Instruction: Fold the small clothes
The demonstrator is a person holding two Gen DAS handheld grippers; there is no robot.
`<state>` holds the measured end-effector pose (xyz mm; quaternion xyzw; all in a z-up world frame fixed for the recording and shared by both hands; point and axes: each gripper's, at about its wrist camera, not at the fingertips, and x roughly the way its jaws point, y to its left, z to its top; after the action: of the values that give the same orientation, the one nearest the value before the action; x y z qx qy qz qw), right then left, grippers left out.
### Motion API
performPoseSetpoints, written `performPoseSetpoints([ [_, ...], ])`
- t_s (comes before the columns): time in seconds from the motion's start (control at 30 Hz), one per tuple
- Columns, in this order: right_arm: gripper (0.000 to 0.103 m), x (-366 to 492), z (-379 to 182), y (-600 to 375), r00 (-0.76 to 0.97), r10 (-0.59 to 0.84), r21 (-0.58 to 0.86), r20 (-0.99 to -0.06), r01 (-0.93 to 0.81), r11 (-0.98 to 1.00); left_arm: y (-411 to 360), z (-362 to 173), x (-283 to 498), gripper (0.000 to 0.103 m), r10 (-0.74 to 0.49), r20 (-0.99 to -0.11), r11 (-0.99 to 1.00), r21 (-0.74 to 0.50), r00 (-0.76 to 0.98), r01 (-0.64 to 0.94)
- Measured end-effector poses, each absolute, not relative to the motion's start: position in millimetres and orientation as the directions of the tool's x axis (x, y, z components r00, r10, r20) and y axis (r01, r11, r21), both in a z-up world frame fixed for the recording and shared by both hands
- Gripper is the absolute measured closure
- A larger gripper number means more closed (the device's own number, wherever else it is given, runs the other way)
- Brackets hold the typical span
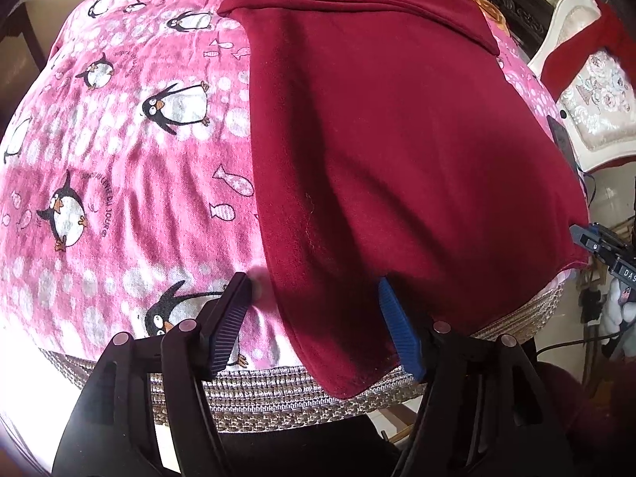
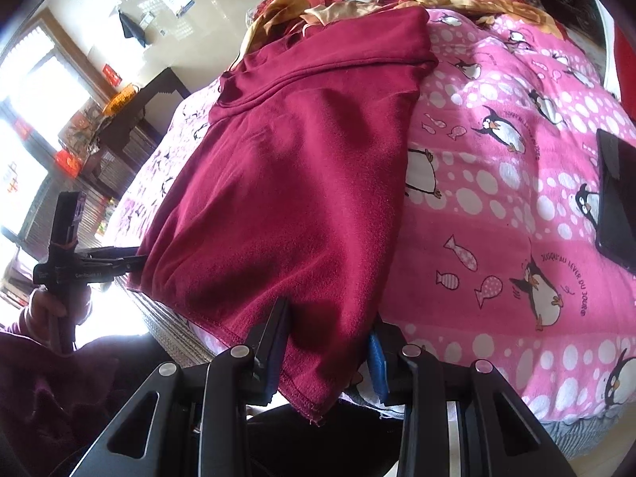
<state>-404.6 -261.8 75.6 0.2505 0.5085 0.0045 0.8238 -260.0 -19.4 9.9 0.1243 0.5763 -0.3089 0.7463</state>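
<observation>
A dark red garment (image 1: 389,151) lies spread on a pink penguin-print blanket (image 1: 119,159); it also shows in the right wrist view (image 2: 302,183). My left gripper (image 1: 318,310) is open at the garment's near left corner, the cloth lying between its blue pads. My right gripper (image 2: 330,330) is open at the garment's near right corner, the hem hanging between its fingers. The right gripper's tip (image 1: 600,242) shows at the right edge of the left wrist view. The left gripper (image 2: 99,262), held in a hand, shows at the left in the right wrist view.
A dark flat phone or tablet (image 2: 618,198) lies on the blanket (image 2: 516,198) to the right. Yellow and red clothes (image 2: 318,8) are piled at the far end. A woven mat edge (image 1: 278,397) runs under the blanket. A white chair (image 1: 596,91) stands to the right.
</observation>
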Motion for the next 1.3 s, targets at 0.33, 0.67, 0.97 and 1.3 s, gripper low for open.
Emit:
performPoseSetpoints([
  [0.33, 0.069, -402.6, 74.3, -259.3, 0.480, 0.251, 0.398, -0.841, 0.234, 0.887, -34.8, 6.9, -261.7, 0.037, -0.324, -0.936, 0.765, -0.176, 0.135, 0.620],
  [0.67, 0.093, -397.8, 83.7, -259.1, 0.509, 0.272, 0.417, -0.817, 0.196, 0.887, -33.8, 15.2, -253.2, 0.093, -0.406, -0.909, 0.718, -0.250, 0.099, 0.649],
  [0.97, 0.094, -374.2, 121.0, -272.6, 0.618, 0.300, 0.476, -0.727, 0.139, 0.868, -23.4, 74.0, -216.8, 0.094, -0.531, -0.818, 0.709, -0.288, 0.219, 0.644],
  [1.3, 0.094, -309.2, 163.8, -314.4, 0.762, 0.212, 0.470, -0.612, 0.135, 0.872, -44.0, 133.3, -145.0, 0.094, -0.575, -0.715, 0.736, -0.239, 0.399, 0.634],
])
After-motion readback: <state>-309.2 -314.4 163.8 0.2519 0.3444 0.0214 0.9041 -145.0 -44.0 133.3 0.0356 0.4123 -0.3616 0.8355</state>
